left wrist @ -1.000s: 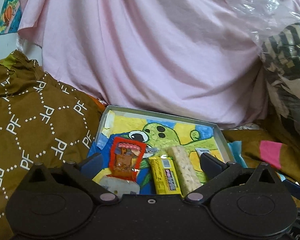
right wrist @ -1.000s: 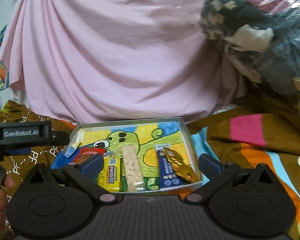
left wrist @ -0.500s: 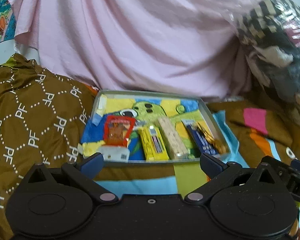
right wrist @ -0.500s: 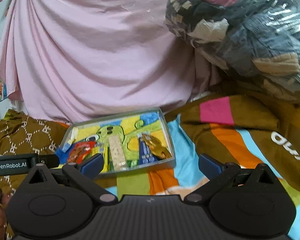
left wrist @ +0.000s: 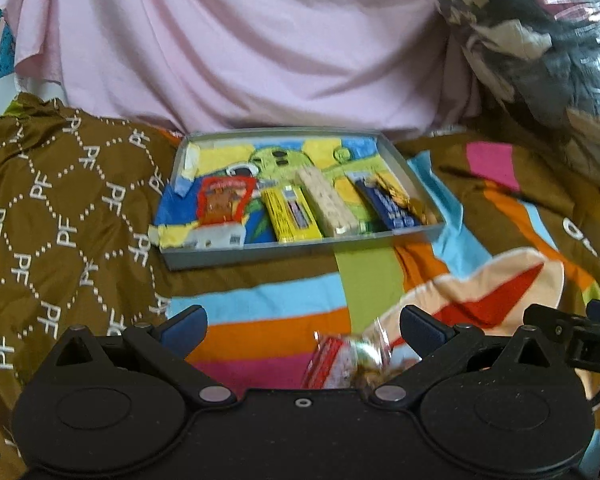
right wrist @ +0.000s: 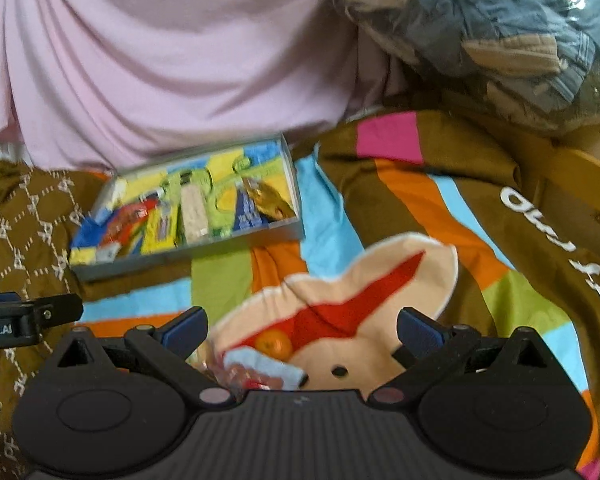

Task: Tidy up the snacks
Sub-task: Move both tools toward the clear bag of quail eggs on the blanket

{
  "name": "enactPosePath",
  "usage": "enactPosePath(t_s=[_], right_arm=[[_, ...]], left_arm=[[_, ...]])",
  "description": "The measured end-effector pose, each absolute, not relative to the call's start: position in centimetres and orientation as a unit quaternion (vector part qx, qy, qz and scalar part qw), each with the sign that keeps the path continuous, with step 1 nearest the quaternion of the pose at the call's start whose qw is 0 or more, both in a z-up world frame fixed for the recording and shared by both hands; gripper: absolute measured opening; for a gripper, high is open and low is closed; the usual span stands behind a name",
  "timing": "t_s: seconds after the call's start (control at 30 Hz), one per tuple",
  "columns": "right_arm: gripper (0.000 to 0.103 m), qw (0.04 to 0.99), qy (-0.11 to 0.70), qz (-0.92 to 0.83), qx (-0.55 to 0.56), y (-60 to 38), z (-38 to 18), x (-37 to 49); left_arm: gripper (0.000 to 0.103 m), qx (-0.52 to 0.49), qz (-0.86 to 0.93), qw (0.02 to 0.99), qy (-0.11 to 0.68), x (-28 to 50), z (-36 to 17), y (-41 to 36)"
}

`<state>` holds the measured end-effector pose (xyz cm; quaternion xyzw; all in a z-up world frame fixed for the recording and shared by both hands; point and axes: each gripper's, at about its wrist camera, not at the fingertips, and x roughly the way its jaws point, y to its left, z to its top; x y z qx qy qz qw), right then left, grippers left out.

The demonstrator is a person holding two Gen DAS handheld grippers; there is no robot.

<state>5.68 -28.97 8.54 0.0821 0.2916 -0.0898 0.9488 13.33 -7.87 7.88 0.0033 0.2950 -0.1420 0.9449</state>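
A grey tray [left wrist: 284, 250] with a cartoon lining sits on the striped blanket and holds a red packet [left wrist: 222, 202], a yellow bar [left wrist: 290, 216], a pale cereal bar [left wrist: 328, 204] and a blue bar with a gold wrapper [left wrist: 392, 204]. The tray also shows in the right wrist view [right wrist: 180, 258]. My left gripper [left wrist: 304, 328] is open and empty, well in front of the tray. A clear snack packet [left wrist: 352, 364] lies just below it. My right gripper [right wrist: 302, 330] is open and empty; a blurred packet [right wrist: 240, 372] lies near its left finger.
Pink cloth [left wrist: 240, 40] hangs behind the tray. A brown patterned cloth [left wrist: 60, 208] lies to the left. A plastic bag of clothes [right wrist: 500, 40] sits at the back right. The striped blanket [right wrist: 440, 220] has a cartoon print [right wrist: 360, 320].
Both grippers have pulled back from the tray, which now looks smaller and farther. A loose snack packet has come into view close under them. Both stay open.
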Motion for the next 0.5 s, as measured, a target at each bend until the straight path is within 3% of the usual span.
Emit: enactPosePath(t_s=[0.5], right_arm=[[0.103,0.915,0.390,-0.084,0.068,-29.0,6.0,6.2]], left_arm=[[0.102,0.040,-0.151,0.923,0.351,11.7,4.5,-8.9]])
